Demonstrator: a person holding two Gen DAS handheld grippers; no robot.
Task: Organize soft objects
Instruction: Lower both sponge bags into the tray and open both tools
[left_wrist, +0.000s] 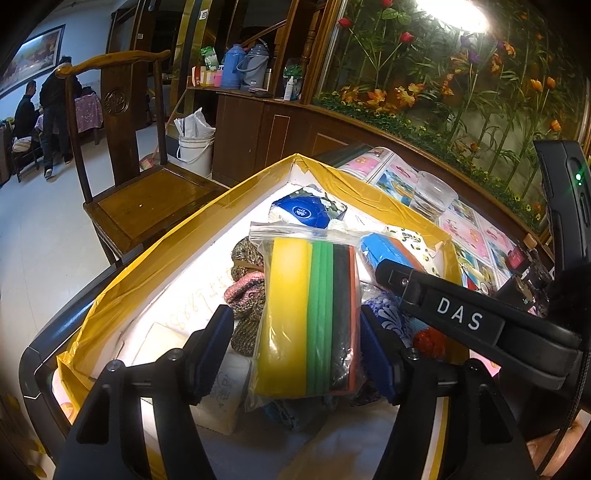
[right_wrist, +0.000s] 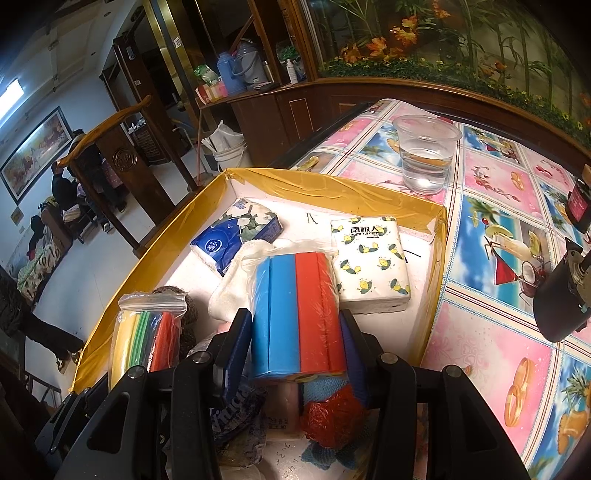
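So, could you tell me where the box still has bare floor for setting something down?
Bare floor lies along the left wall and behind the yellow-print tissue pack, by the far wall. The near end, around the knitwear, is crowded.

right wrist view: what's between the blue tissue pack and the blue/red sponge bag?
A white cloth, bunched, between the blue tissue pack and the blue/red sponge bag; right wrist view.

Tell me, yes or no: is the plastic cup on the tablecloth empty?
No. In the right wrist view the clear plastic cup on the flowered tablecloth holds water in its lower part.
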